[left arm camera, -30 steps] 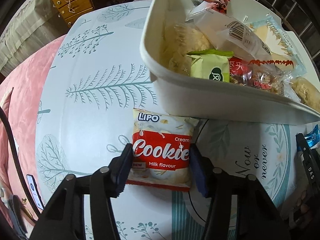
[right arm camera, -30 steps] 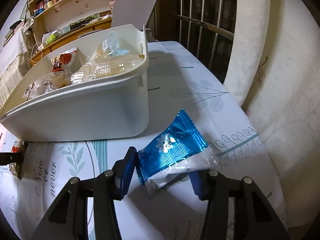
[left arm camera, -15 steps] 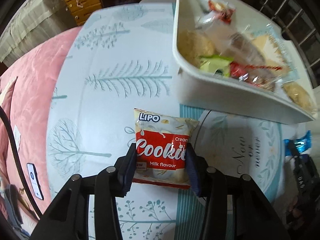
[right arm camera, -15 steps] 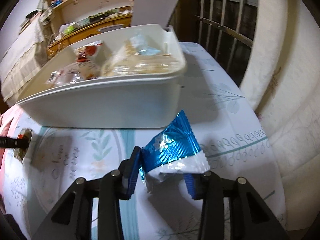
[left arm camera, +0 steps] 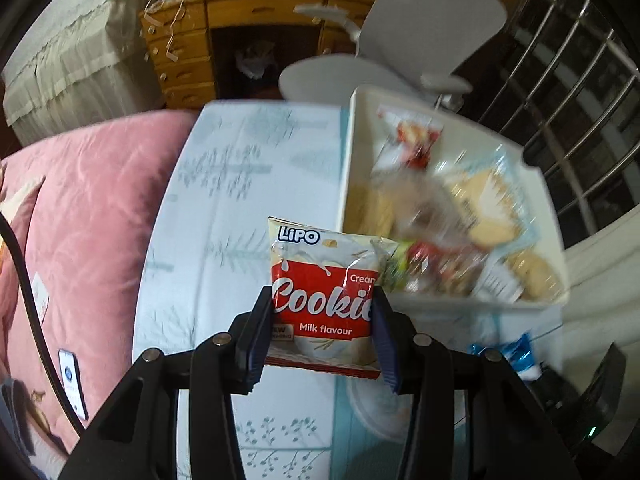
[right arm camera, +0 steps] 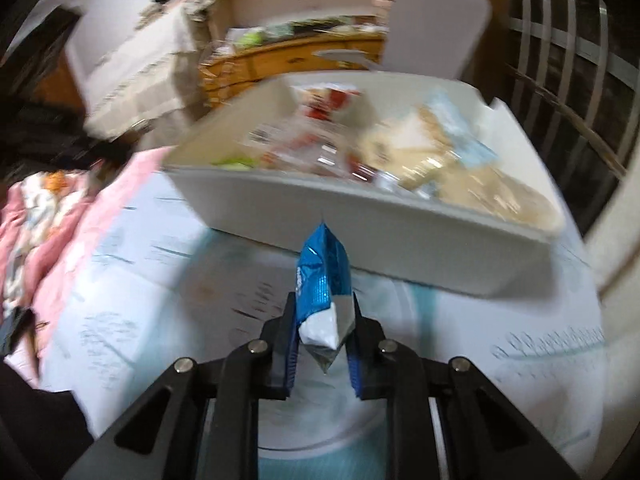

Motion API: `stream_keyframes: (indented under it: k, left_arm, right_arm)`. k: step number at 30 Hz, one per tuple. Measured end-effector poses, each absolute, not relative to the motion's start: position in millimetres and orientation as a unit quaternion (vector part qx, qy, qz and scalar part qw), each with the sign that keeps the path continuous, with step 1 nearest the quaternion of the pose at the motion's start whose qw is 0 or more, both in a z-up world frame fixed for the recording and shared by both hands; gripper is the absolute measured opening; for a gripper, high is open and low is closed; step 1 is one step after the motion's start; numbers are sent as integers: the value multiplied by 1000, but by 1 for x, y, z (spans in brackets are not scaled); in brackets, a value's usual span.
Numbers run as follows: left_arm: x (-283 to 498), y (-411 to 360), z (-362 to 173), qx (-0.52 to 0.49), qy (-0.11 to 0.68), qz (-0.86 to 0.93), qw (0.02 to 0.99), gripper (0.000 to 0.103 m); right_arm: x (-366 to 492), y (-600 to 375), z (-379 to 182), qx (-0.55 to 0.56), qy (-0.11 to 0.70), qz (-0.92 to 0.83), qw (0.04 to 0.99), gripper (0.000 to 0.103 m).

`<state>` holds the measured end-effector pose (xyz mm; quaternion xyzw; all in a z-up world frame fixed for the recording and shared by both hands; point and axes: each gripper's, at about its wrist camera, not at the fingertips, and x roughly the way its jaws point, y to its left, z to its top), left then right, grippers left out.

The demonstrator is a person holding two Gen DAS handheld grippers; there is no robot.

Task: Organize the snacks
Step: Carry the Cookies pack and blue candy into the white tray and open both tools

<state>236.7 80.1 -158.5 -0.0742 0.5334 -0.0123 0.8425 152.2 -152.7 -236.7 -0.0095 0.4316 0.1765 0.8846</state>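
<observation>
A red and white Lipo cookie packet [left arm camera: 324, 296] hangs above the table, with my left gripper [left arm camera: 320, 320] shut on its two sides. Behind and to its right stands the white bin [left arm camera: 348, 152] filled with several wrapped snacks. In the right wrist view my right gripper [right arm camera: 323, 332] has its jaws closing on a blue foil snack packet [right arm camera: 322, 276], which is squeezed narrow and stands on edge between the pads, lifted off the table. The white bin [right arm camera: 360, 228] sits just beyond it. In the left wrist view the blue packet [left arm camera: 508, 350] shows at the lower right.
The table wears a pale cloth with tree prints [left arm camera: 240, 208]. A pink quilt [left arm camera: 88, 208] lies to the left of it. A grey chair [left arm camera: 400, 40] and a wooden desk [left arm camera: 240, 24] stand behind the bin. Metal bars [left arm camera: 580, 100] and a cream curtain are at the right.
Both packets left the table: the left gripper rose with the cookie packet, and the right gripper squeezed the blue packet narrower, rolled and lifted it toward the bin.
</observation>
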Motion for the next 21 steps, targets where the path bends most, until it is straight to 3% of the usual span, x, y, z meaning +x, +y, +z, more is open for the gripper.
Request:
stream_keyframes:
  k: [11, 17, 19, 21]
  left_arm:
    - [281, 43, -124, -66, 498, -85, 860, 44]
    - [295, 22, -113, -51, 514, -97, 851, 50]
    - [295, 18, -111, -48, 522, -104, 845, 50]
    - [289, 19, -105, -48, 517, -107, 848, 54]
  right_arm:
    - [183, -146, -163, 21, 332, 204, 921, 20]
    - [202, -165, -155, 26, 353, 134, 926, 23]
    - [204, -170, -156, 32, 372, 102, 922, 50]
    - [203, -177, -154, 57, 379, 86, 920, 58]
